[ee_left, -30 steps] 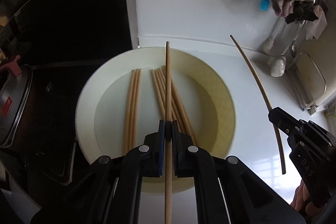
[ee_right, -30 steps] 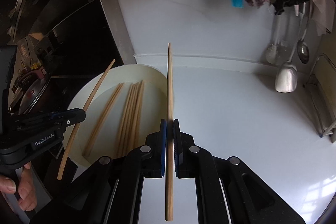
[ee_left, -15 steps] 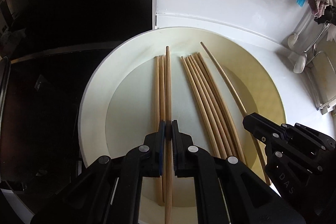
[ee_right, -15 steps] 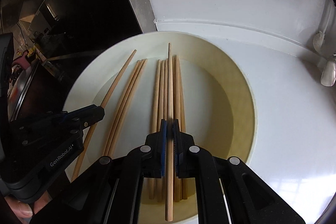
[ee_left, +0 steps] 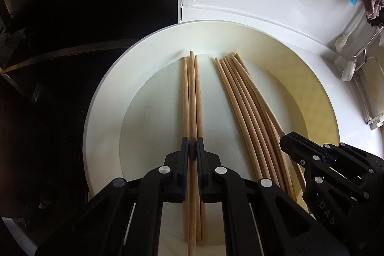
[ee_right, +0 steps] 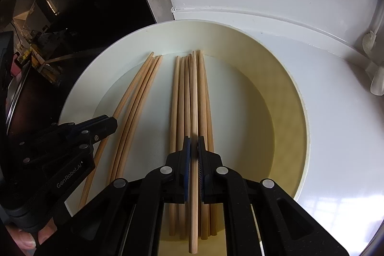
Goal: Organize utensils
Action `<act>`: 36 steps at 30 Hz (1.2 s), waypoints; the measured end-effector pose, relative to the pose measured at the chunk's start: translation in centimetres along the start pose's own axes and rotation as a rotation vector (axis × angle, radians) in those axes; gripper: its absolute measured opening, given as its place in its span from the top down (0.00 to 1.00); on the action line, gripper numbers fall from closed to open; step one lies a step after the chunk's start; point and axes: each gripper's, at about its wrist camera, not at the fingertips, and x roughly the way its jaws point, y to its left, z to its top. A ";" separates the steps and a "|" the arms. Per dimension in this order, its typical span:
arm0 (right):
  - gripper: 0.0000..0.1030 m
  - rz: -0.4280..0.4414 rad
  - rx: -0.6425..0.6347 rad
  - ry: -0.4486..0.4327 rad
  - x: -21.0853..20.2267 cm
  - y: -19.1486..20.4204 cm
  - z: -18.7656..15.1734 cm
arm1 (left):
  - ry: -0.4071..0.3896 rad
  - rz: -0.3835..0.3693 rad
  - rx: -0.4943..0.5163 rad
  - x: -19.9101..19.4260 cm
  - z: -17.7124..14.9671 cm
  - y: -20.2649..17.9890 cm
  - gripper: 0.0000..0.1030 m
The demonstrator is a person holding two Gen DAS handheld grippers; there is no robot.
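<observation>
- While both grippers hang low over the plate (ee_left: 103,97), each has its jaws pinched down to a thin slot with one chopstick in it.
- Left gripper (ee_left: 192,150): closed on the left stick (ee_left: 192,97), which runs straight ahead between the fingers and lies right in the small group (ee_left: 191,78) of three (the two beside it touch it on either side). Its far tip sits at the inner edge of the plate's rim.
- Right gripper (ee_right: 194,148): jaws a hair wider than the wood, I think, with the blue pad and ribbed pad sitting on either side of the right stick (ee_right: 193,100). Looks like a light pinch, and I can't say whether the stick rests on the pile under it.
- That right stick lies along the top of the big bundle (ee_right: 182,92), which is several sticks packed side by side, all pointing the same way.
- From the left view the right gripper (ee_left: 285,139) shows up at the near end of the bundle (ee_left: 242,97); from the right view the left gripper (ee_right: 112,122) sits on the small group (ee_right: 136,92).
- Sticks are plain pale wood, thin, all matching, tips roughly lined up at the far side.
- Plate is cream, round, with a wide rim, sitting on a white counter (ee_right: 336,136) next to a dark cooktop (ee_left: 72,16).
</observation>
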 end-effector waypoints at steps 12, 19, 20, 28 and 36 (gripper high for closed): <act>0.72 -0.015 0.027 -0.066 -3.7 -1.2 -1.4 | -0.075 0.047 -0.032 -3.2 -0.7 1.5 0.17; 0.59 -0.038 0.035 -0.071 -5.6 -1.9 -3.0 | -0.093 0.062 -0.039 -4.9 -1.8 1.6 0.12; 0.57 -0.038 0.037 -0.074 -5.8 -2.0 -3.2 | -0.097 0.061 -0.041 -5.2 -1.9 1.5 0.11; 0.46 -0.038 0.033 -0.105 -8.2 -1.6 -4.2 | -0.129 0.082 -0.036 -7.9 -3.4 0.4 0.07; 0.45 -0.027 0.020 -0.133 -11.1 -1.7 -4.6 | -0.153 0.108 -0.067 -10.7 -5.0 -0.5 0.07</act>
